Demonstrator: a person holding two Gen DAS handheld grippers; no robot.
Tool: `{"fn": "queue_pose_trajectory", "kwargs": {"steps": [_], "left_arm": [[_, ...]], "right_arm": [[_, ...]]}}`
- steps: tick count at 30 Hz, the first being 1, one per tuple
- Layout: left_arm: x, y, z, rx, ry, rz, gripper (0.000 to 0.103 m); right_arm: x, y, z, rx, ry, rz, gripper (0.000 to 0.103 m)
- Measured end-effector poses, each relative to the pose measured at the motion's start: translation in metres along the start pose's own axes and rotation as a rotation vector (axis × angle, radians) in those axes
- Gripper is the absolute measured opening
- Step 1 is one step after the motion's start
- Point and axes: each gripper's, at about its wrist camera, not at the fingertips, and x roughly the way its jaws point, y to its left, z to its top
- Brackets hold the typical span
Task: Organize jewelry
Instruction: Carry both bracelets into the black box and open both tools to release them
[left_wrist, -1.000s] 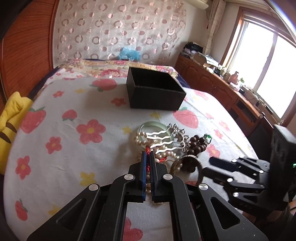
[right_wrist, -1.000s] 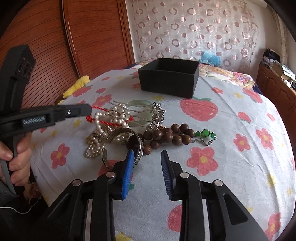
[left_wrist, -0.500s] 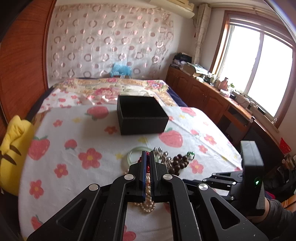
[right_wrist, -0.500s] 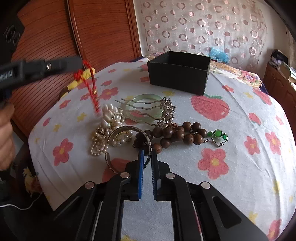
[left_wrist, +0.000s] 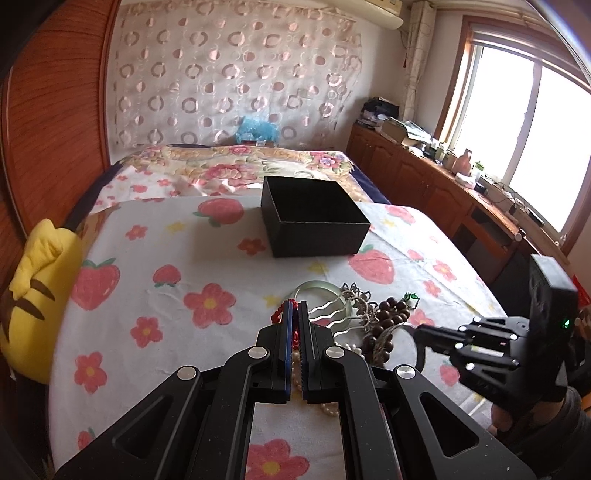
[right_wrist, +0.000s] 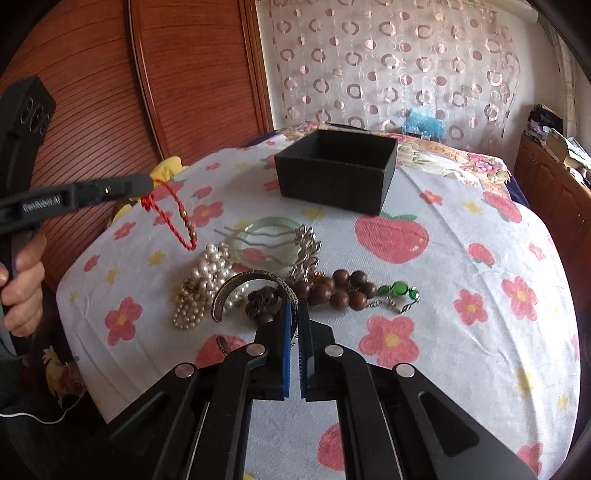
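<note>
- We find the left gripper (left_wrist: 294, 314) clamped on a red cord bracelet (right_wrist: 173, 218); in the right wrist view it hangs clear of the cloth, left of the pile.
- Pile on the strawberry-print cloth (right_wrist: 461, 240), left to right: pearl strands (right_wrist: 201, 284), silver cuff (right_wrist: 251, 291), pale green bangle (right_wrist: 271, 242) w/ wavy hair pins (right_wrist: 258, 236) across it, brown wooden beads (right_wrist: 341, 290), green-stone chain (right_wrist: 397, 293).
- Right gripper (right_wrist: 294, 317): pads drawn nearly together on the rim of the silver cuff; we judge it gripped (contact partly hidden by the fingers).
- Black box (right_wrist: 338, 171) stands open beyond the pile, well apart from it. What shows of its inside looks bare; floor not fully seen in either view.
- Progress, our est.: early. Nothing yet confirmed in the box; two pcs in grip, the rest of the pile left on the cloth.
</note>
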Motion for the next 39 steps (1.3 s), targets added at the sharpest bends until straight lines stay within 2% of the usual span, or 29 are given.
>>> {"fn": "queue_pose_trajectory", "kwargs": {"steps": [13, 26, 34, 39], "left_arm": [[0.011, -0.004, 0.020, 0.038, -0.042, 0.011, 0.002], [0.028, -0.002, 0.075, 0.103, -0.093, 0.047, 0.002], [0.047, -0.001, 0.099, 0.116, -0.090, 0.063, 0.002], [0.062, -0.003, 0.115, 0.127, -0.080, 0.072, 0.002]], "right_arm": [[0.003, -0.022, 0.042, -0.033, -0.047, -0.059, 0.004], [0.044, -0.066, 0.126, -0.065, -0.075, -0.124, 0.004], [0.086, -0.071, 0.157, -0.124, -0.036, -0.136, 0.004], [0.108, -0.069, 0.163, -0.167, 0.014, -0.121, 0.005]]}}
